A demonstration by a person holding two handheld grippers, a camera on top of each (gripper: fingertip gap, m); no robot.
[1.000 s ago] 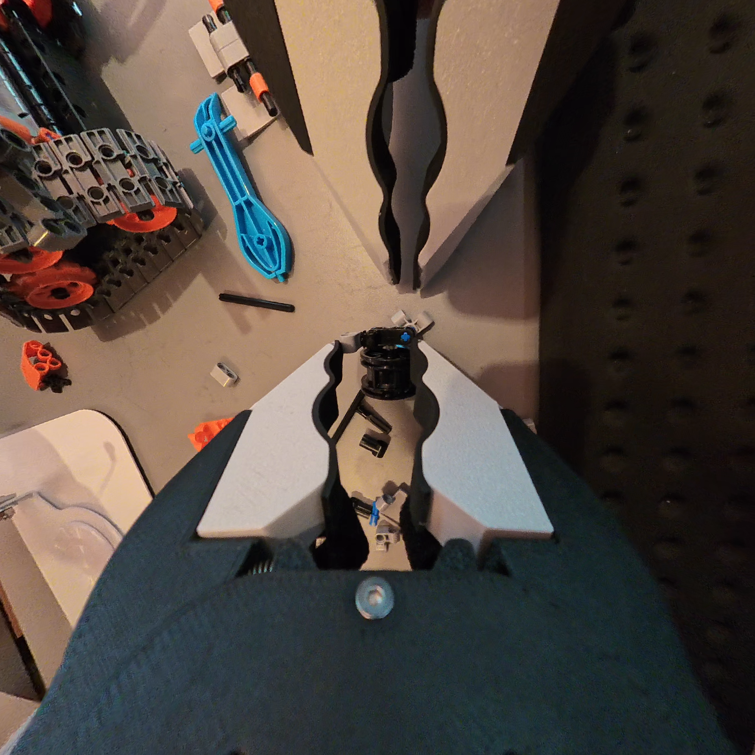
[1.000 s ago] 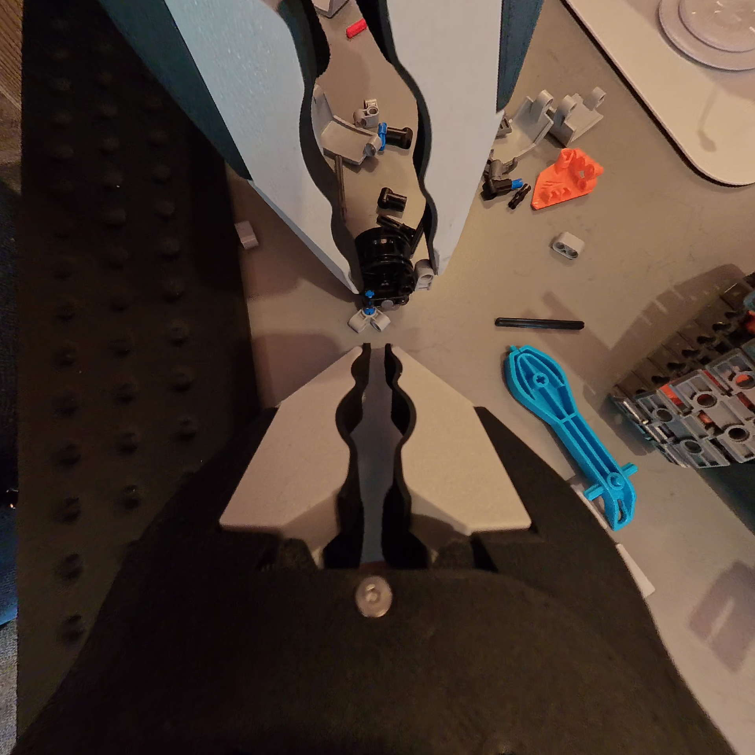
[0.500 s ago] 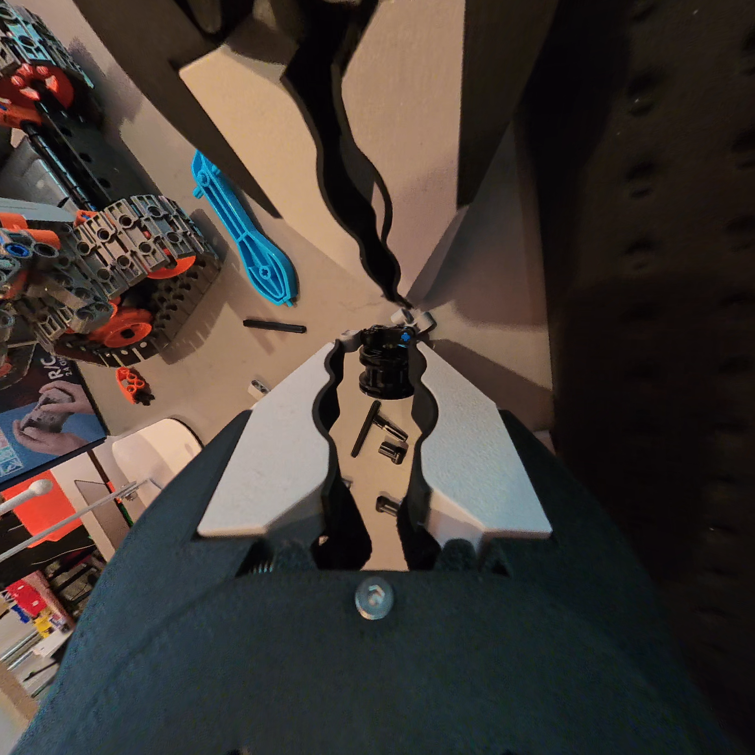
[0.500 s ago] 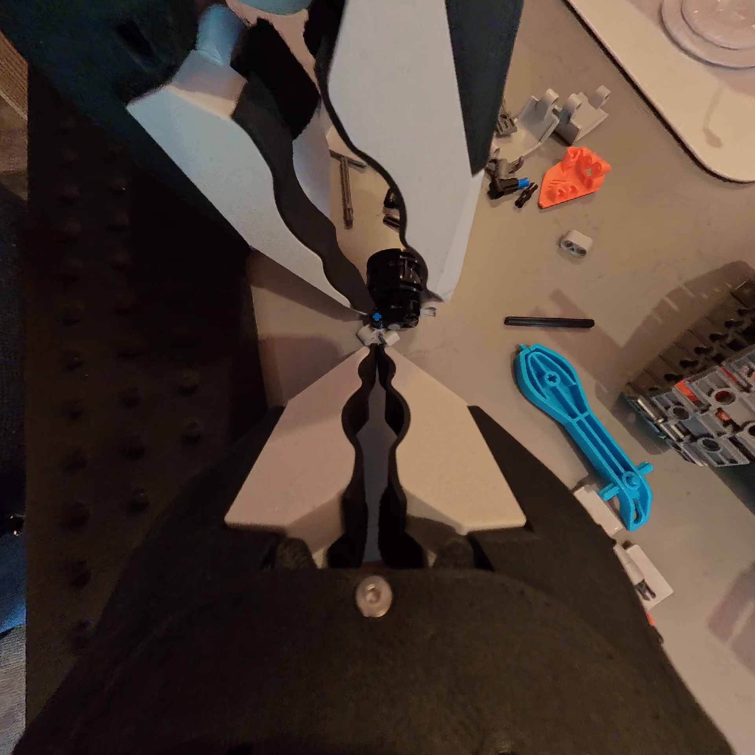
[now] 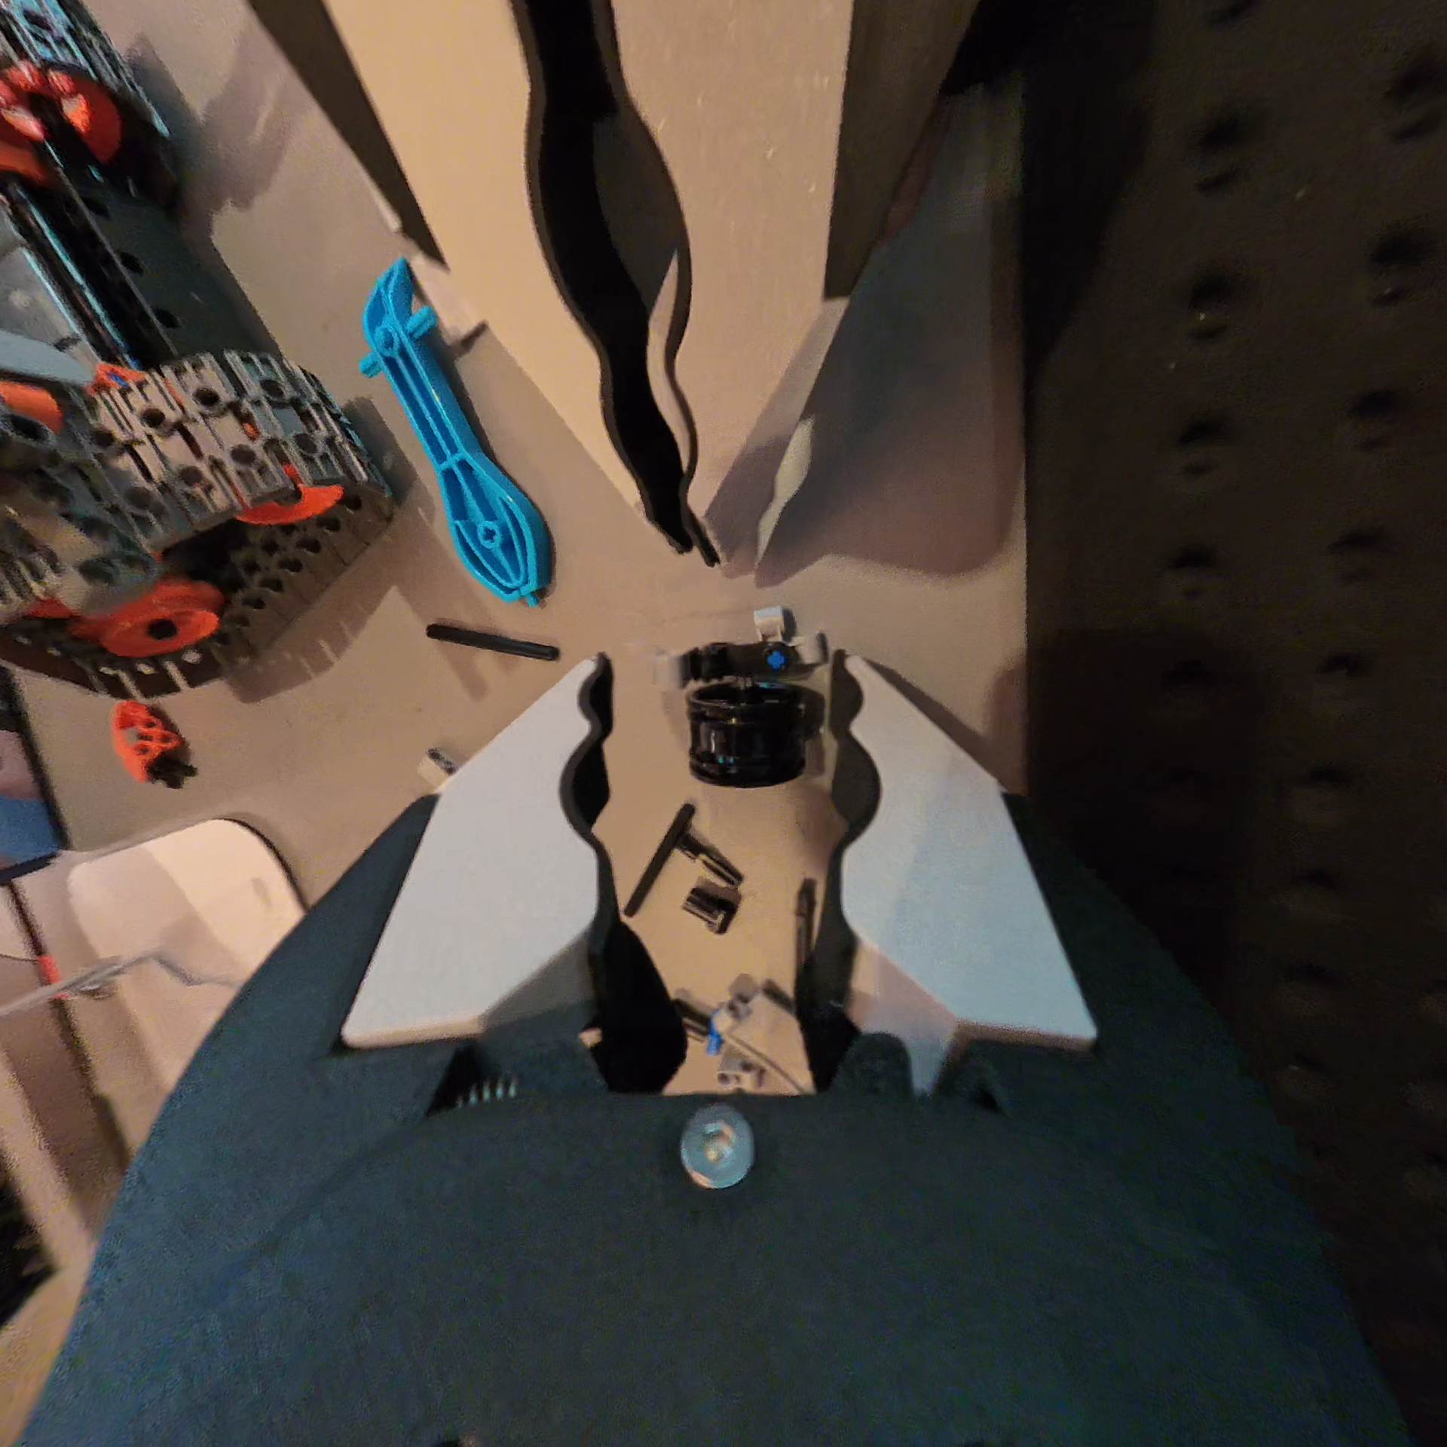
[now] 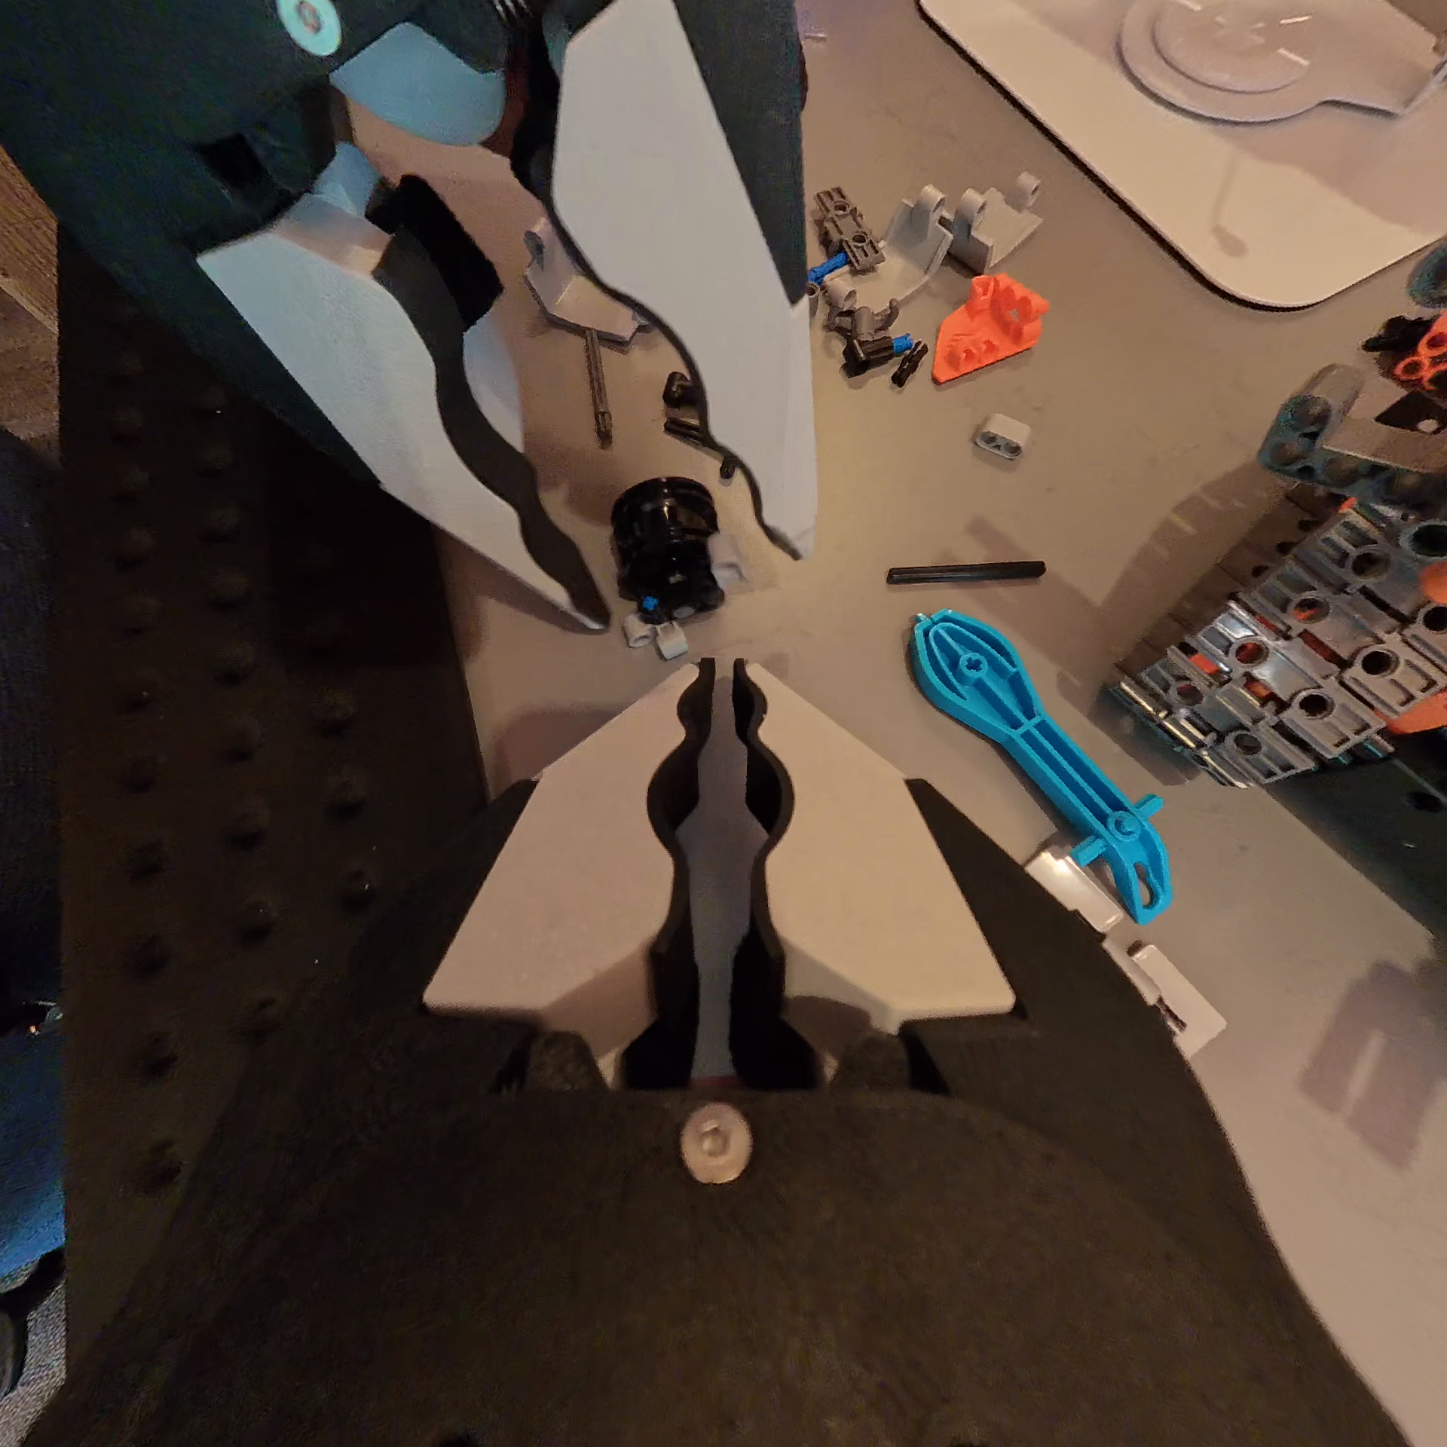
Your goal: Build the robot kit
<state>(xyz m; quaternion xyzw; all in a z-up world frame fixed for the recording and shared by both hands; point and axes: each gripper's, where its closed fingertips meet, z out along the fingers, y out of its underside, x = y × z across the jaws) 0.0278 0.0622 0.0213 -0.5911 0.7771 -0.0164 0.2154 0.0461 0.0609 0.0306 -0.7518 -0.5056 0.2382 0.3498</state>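
Risk sits with the black wheel hub (image 5: 745,732), lying on the grey table (image 6: 979,501) between the left gripper (image 5: 720,665) fingers, which stand wide apart and hold nothing; closing off-centre could, I judge, roll it or knock off the small grey connector (image 6: 656,633) at its end. Right gripper (image 6: 724,665) points at that connector from just beside it, nearly closed and empty; a nudge might scatter the loose black pins (image 5: 709,900). A blue tool (image 6: 1033,759) and a tracked model (image 5: 180,501) lie well apart. No readable writing shows
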